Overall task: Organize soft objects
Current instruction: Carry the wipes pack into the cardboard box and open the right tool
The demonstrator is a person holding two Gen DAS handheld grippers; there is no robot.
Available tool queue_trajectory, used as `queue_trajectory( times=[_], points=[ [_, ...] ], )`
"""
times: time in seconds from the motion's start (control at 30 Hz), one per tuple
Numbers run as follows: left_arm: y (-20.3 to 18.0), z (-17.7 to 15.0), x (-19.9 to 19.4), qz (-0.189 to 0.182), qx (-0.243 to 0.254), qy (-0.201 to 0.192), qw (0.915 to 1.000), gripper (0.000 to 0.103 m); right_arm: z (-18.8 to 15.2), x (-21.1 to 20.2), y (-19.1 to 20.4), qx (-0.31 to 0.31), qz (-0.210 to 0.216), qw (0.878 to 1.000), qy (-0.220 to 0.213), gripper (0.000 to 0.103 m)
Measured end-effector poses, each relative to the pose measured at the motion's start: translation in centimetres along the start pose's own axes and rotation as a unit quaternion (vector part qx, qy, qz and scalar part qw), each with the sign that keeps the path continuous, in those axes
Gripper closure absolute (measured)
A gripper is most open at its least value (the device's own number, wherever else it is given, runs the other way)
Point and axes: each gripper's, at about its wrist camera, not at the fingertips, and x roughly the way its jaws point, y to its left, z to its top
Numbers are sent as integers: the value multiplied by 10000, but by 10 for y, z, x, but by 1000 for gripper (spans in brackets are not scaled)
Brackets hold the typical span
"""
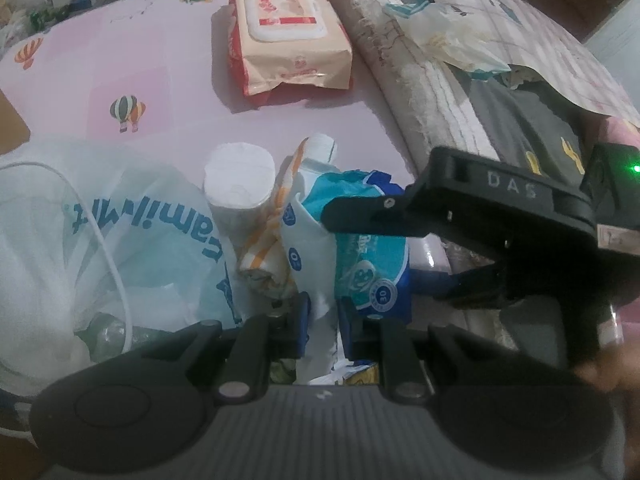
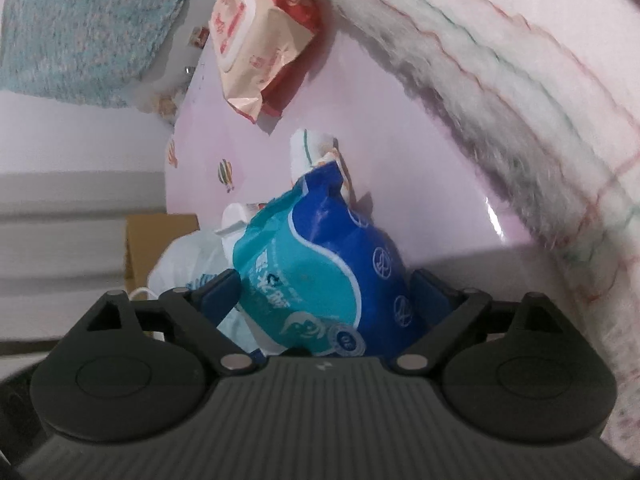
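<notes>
Left hand-held gripper (image 1: 322, 322) pinched, right (image 2: 324, 298) wide.

A blue and teal pack of tissues (image 2: 332, 272) stands tilted on the pink mat, near me, its crinkled top leaning far. Just left of it lies a rolled white and orange cloth (image 1: 272, 216), and left of that a white roll (image 1: 239, 184) stands upright, touching a white plastic bag (image 1: 120, 232) with blue lettering. Farther off, well apart, a peach and red pack of wipes (image 1: 286, 36) lies flat, lid up.
</notes>
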Motion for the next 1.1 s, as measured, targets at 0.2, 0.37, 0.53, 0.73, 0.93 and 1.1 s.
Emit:
queue_trajectory(
  times=[0.2,0.37,0.53,0.73,0.93,1.1],
  points=[
    [-10,-3,-15,-230,247,-200,9992,86,-15,-20,1,21,27,9992,-407,29],
    [-18,-9,-40,-479,569,-445,9962,86,-29,-47,11,73,-33,9970,-764,31],
    [-9,-15,-82,-721,723,-725,9921,86,-50,-80,35,-5,-84,9937,-1116,31],
    [48,-17,-148,-541,407,-981,9929,86,-85,-86,100,-321,70,9910,-1296,31],
    [147,-28,-210,168,-243,-1173,9927,86,-123,-24,191,-797,616,9912,-859,30],
    [234,-49,-234,798,-812,-1221,9860,86,-158,59,264,-1217,891,9884,-183,31]
  ],
)
